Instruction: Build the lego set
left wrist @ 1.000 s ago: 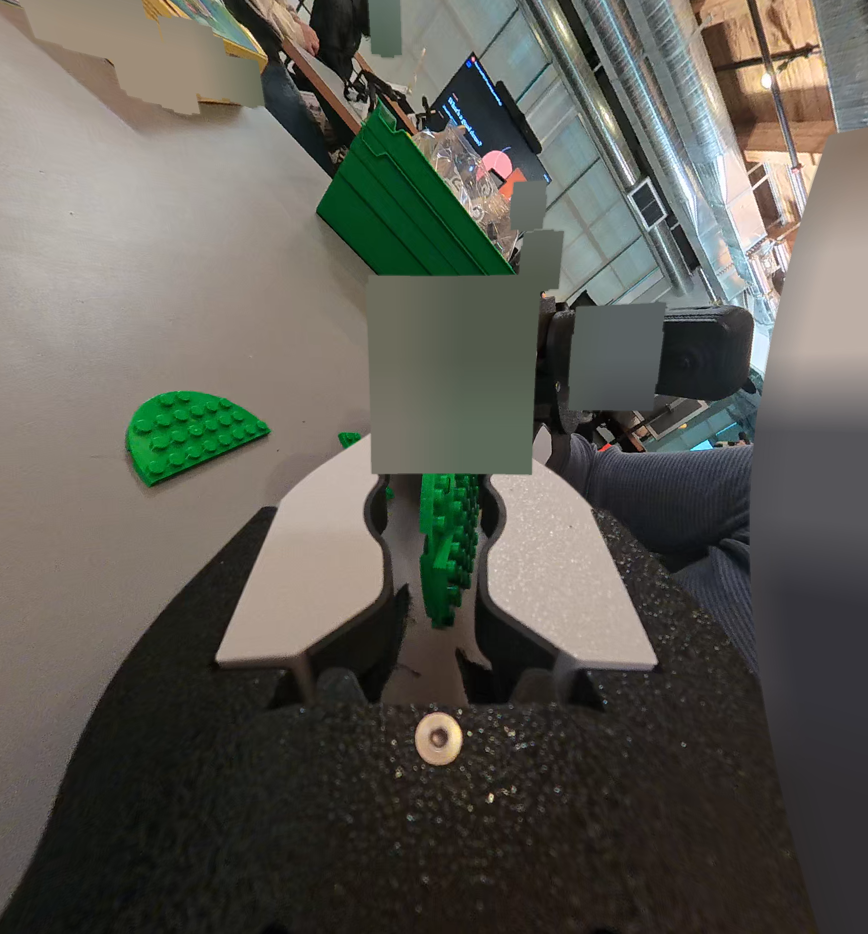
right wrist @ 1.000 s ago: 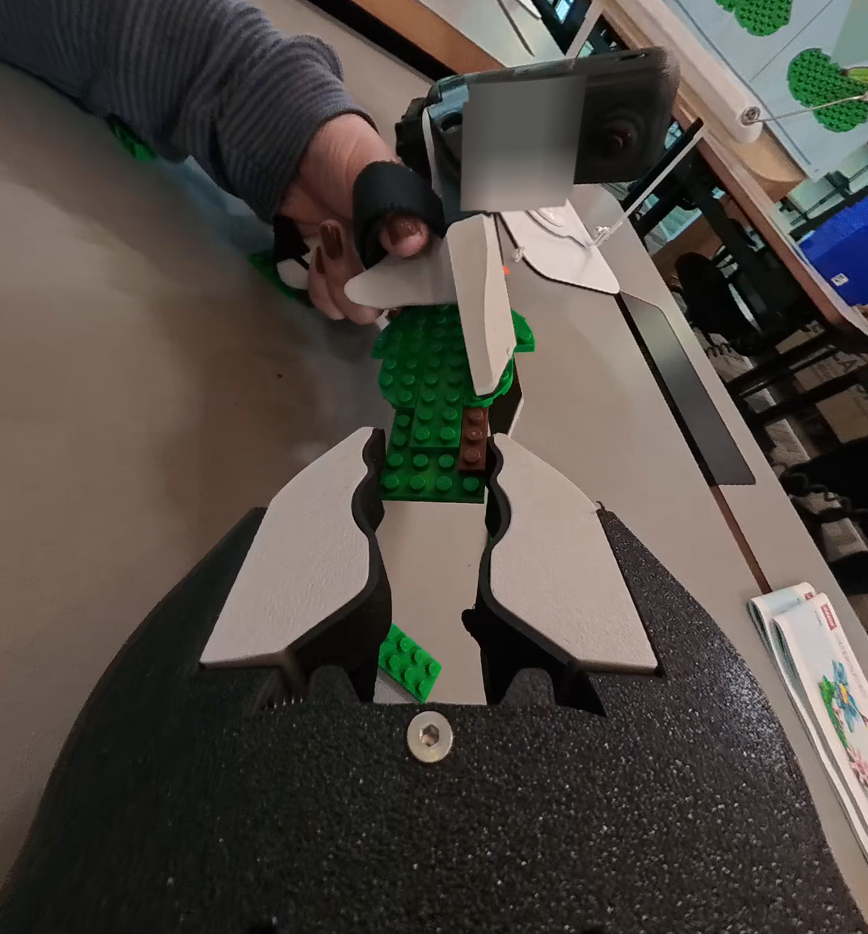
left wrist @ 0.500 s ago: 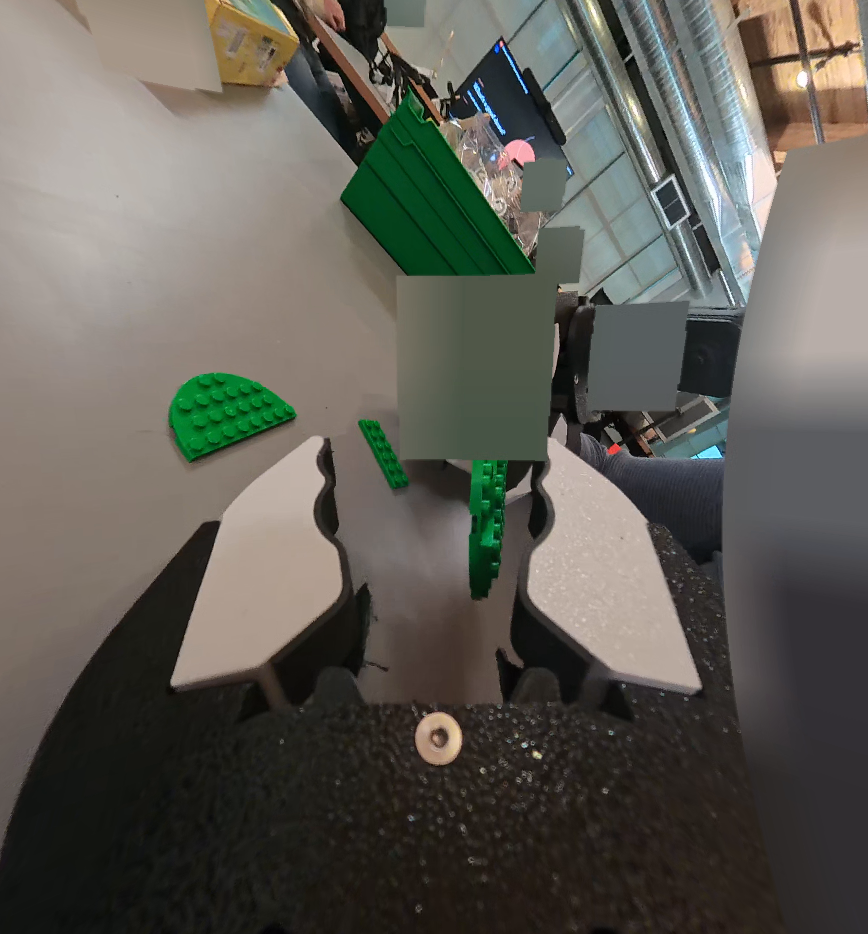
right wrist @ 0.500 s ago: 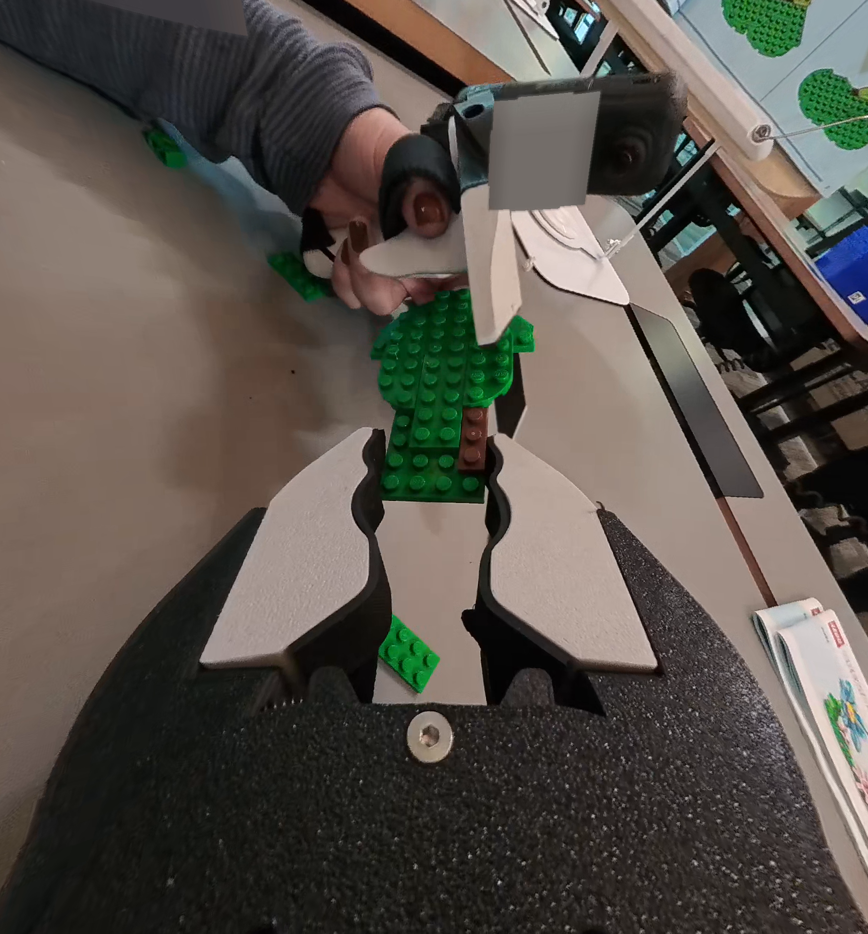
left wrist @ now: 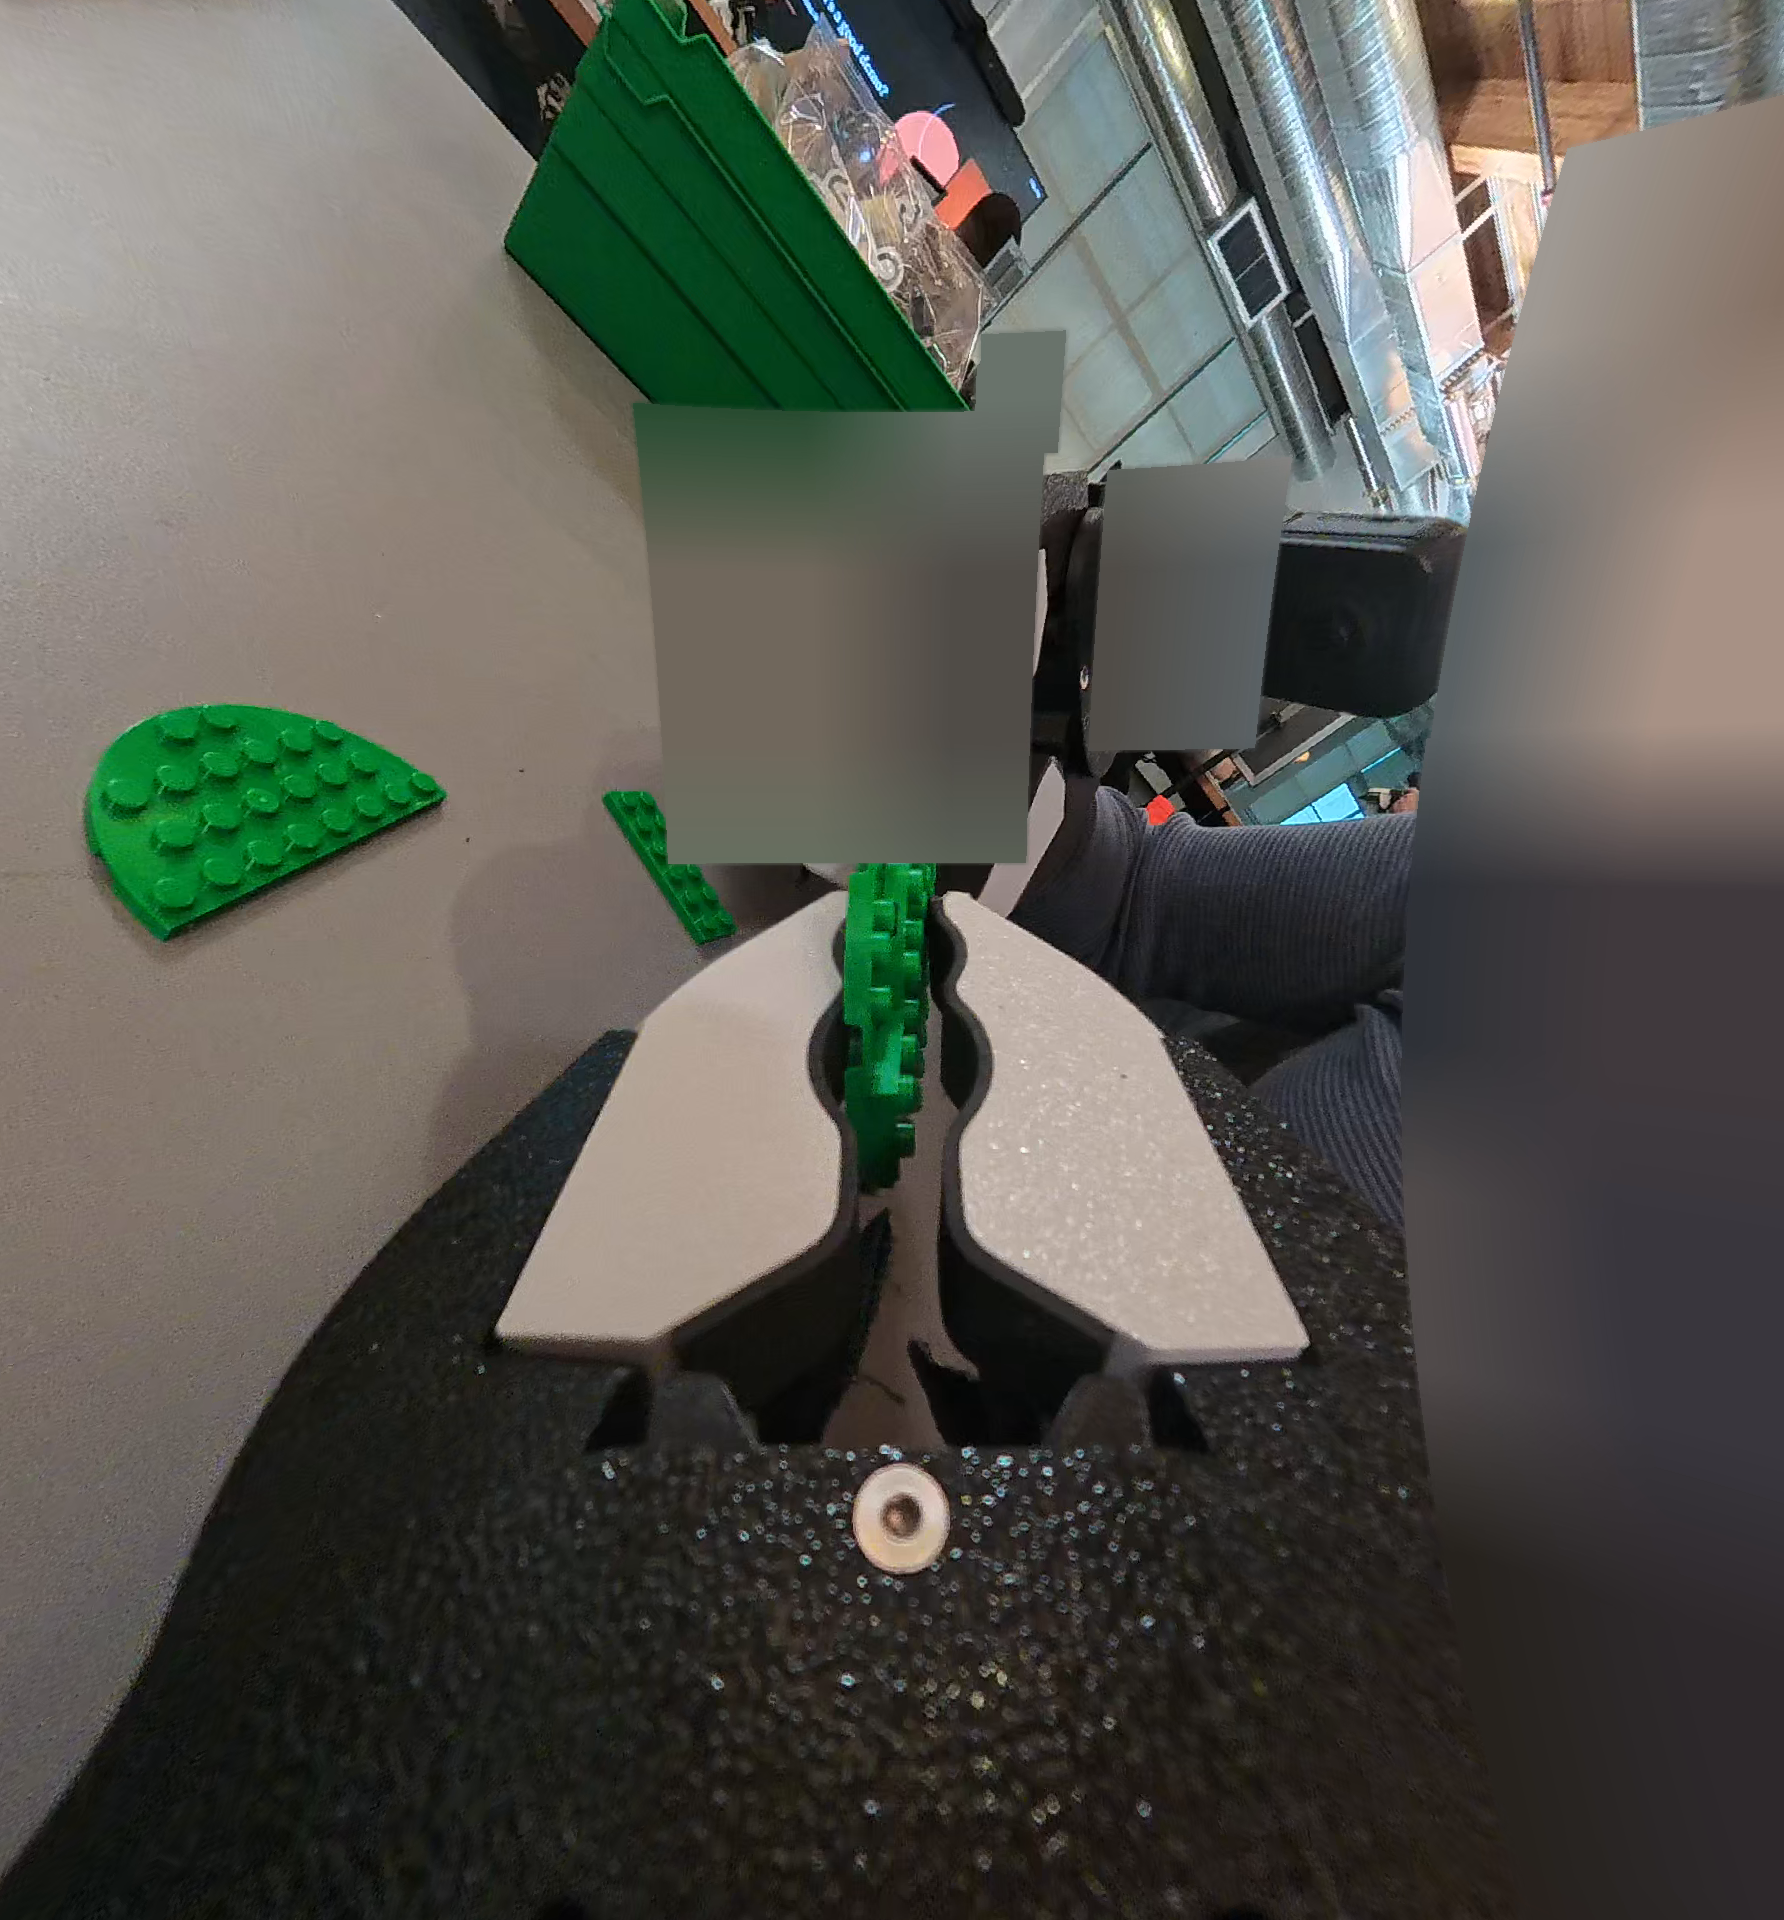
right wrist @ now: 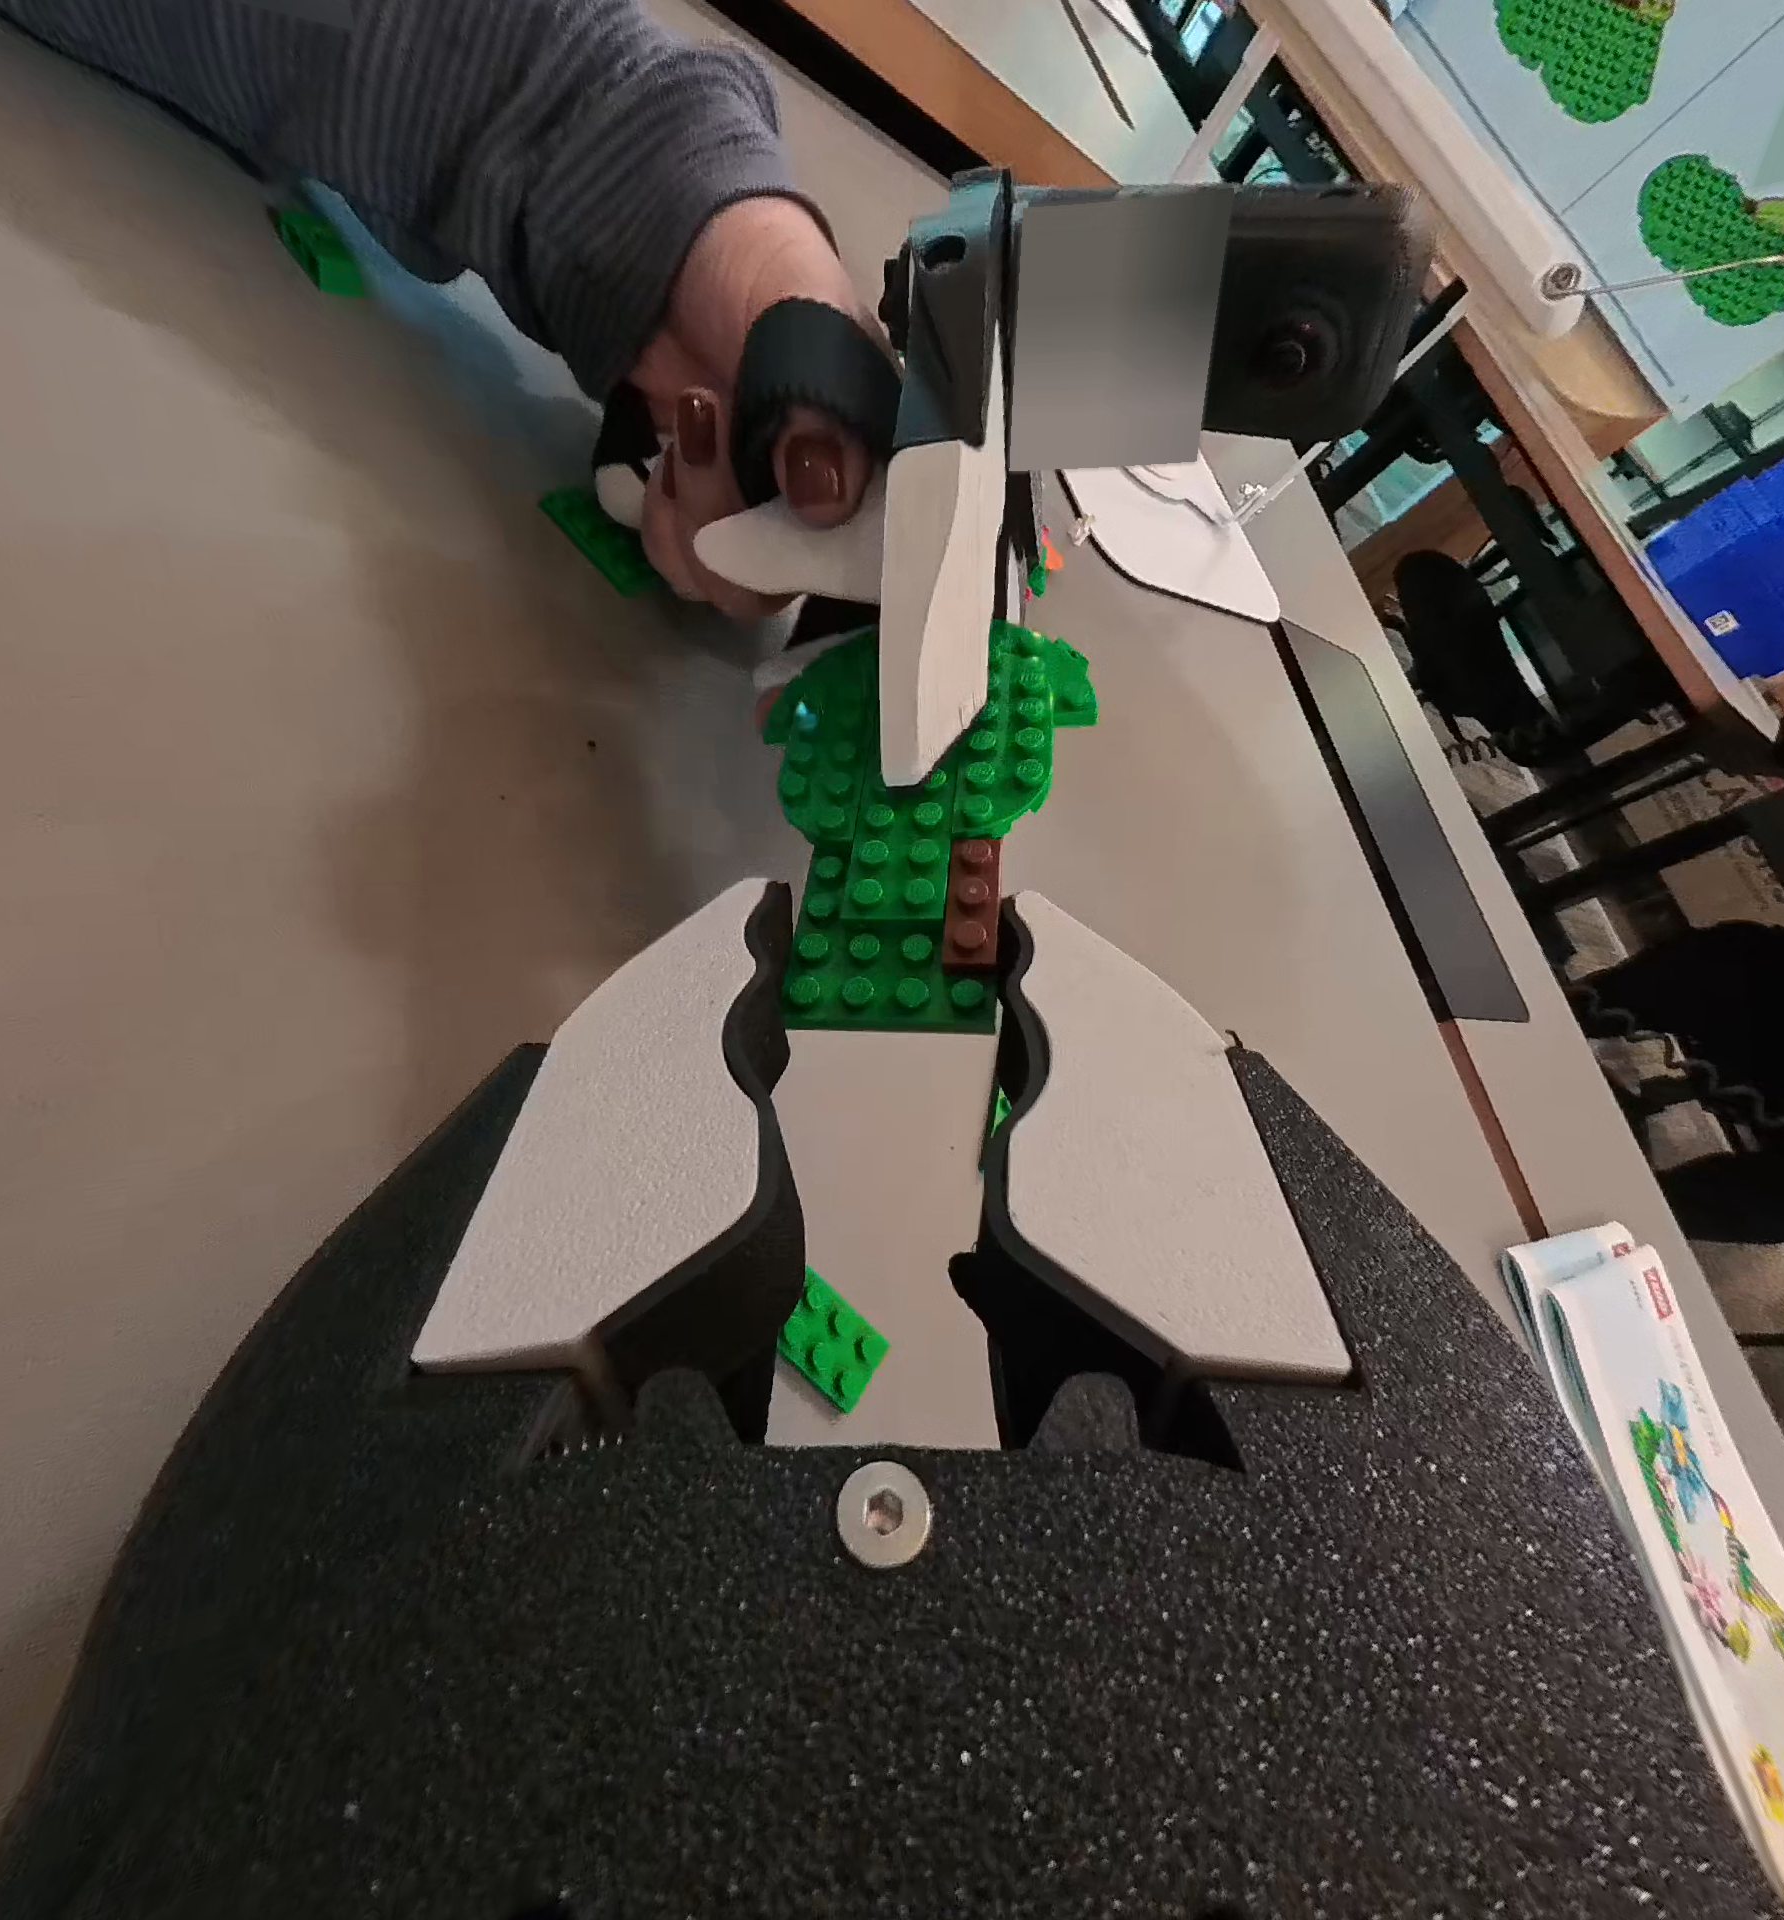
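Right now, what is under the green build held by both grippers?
In the right wrist view, bare grey table shows beneath the green build's near edge, with a loose green plate lying closer. Whatever lies directly beneath the build's middle is hidden.

Green studded build point(right wrist: 909, 862) with a brown strip point(right wrist: 974, 902); pale grey fingers point(right wrist: 649, 1132) on speckled black bodies; grey counter point(left wrist: 192, 468); green half-round plate point(left wrist: 244, 810), left; ribbed blue-grey sleeve point(right wrist: 472, 114), upper left.
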The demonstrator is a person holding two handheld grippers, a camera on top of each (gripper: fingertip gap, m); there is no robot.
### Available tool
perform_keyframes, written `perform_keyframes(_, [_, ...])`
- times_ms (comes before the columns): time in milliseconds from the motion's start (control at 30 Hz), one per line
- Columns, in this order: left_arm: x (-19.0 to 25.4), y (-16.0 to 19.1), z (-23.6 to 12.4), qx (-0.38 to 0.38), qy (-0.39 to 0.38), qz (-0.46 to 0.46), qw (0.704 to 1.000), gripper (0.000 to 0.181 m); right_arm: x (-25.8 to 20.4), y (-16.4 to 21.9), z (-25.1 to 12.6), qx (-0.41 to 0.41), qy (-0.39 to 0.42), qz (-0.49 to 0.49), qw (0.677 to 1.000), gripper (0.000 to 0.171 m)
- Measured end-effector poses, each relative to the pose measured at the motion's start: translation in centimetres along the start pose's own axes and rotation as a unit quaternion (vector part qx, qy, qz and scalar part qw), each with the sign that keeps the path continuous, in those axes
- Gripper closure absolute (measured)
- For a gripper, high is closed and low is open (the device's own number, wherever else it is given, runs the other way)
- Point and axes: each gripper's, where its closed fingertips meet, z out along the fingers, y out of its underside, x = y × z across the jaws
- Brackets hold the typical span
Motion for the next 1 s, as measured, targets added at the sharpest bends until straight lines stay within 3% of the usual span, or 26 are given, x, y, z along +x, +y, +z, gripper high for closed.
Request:
perform_keyframes(400, [-0.4, -0.3, 0.0, 0.008, -0.017, -0.015, 1.0, 0.173, 0.5, 0.8, 0.3, -0.034, 0.02, -0.006, 0.999, 0.134])
perform_keyframes(633, [-2.0, -1.0, -0.2, 0.039, -0.069, -0.021, 0.997, 0.173, 1.9, 1.7, 0.2, -0.096, 0.08, -0.03, 0.992, 0.133])
perform_keyframes(1000, [-2.9, -0.7, 0.2, 0.026, -0.131, 0.018, 0.991, 0.173, 1.5, 3.1, 0.3, -0.179, 0.079, -0.066, 0.978, 0.137])
